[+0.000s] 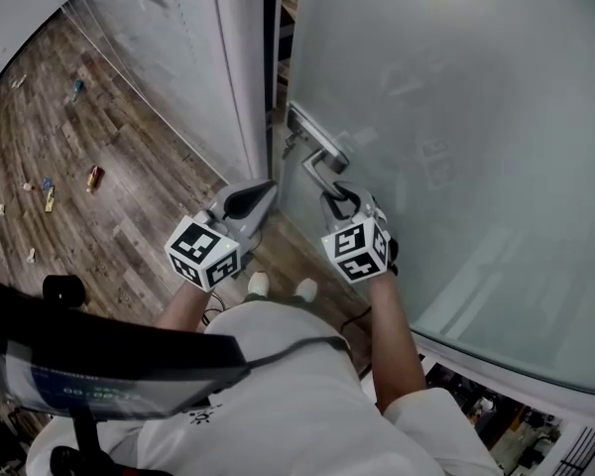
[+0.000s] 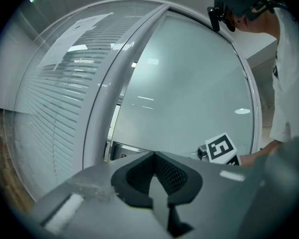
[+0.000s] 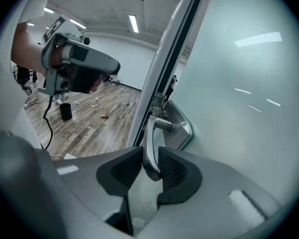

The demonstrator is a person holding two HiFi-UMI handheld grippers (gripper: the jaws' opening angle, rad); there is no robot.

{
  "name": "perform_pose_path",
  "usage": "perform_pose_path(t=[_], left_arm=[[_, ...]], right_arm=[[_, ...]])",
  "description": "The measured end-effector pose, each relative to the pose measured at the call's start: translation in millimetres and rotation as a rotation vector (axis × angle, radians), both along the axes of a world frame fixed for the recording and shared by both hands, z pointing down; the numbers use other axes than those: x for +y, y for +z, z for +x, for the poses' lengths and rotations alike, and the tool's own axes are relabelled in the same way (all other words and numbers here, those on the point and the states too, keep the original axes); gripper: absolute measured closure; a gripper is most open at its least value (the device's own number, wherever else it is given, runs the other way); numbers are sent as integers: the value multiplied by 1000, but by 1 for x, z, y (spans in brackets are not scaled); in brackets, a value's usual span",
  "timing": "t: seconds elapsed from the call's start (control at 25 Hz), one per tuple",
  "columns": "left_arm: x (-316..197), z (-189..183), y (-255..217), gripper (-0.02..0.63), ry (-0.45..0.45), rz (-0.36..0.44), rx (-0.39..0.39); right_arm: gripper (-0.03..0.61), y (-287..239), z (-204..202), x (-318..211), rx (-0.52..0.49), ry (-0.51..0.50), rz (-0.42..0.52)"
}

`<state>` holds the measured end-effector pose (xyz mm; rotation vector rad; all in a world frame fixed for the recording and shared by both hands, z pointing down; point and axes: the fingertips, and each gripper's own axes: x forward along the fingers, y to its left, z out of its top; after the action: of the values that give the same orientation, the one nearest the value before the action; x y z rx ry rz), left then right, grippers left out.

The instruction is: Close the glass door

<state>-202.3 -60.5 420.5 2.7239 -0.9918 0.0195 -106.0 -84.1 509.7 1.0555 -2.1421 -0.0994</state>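
The frosted glass door (image 1: 456, 147) stands at the right, its metal lever handle (image 1: 322, 162) near its left edge. A narrow dark gap shows between that edge and the white frame post (image 1: 243, 67). My right gripper (image 1: 342, 201) is shut on the lever; in the right gripper view the handle (image 3: 150, 138) runs down between the two pads of the gripper (image 3: 150, 171). Beside it, left of the door, my left gripper (image 1: 250, 201) hangs in the air, shut and empty. The left gripper view shows its jaws (image 2: 154, 176) facing the door (image 2: 189, 98), pads together.
A fixed glass panel with blinds (image 1: 169, 58) runs left of the frame post. The wooden floor (image 1: 129, 216) carries scattered small litter (image 1: 94, 177), a black cup (image 3: 65, 111) and a cable. The person's feet (image 1: 278, 286) stand close to the door's foot.
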Motion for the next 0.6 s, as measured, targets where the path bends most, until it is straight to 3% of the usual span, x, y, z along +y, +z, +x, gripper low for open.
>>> perform_pose_path(t=[0.6], left_arm=[[1, -4, 1, 609, -11, 0, 2]], right_arm=[[485, 3, -31, 39, 21, -95, -12]])
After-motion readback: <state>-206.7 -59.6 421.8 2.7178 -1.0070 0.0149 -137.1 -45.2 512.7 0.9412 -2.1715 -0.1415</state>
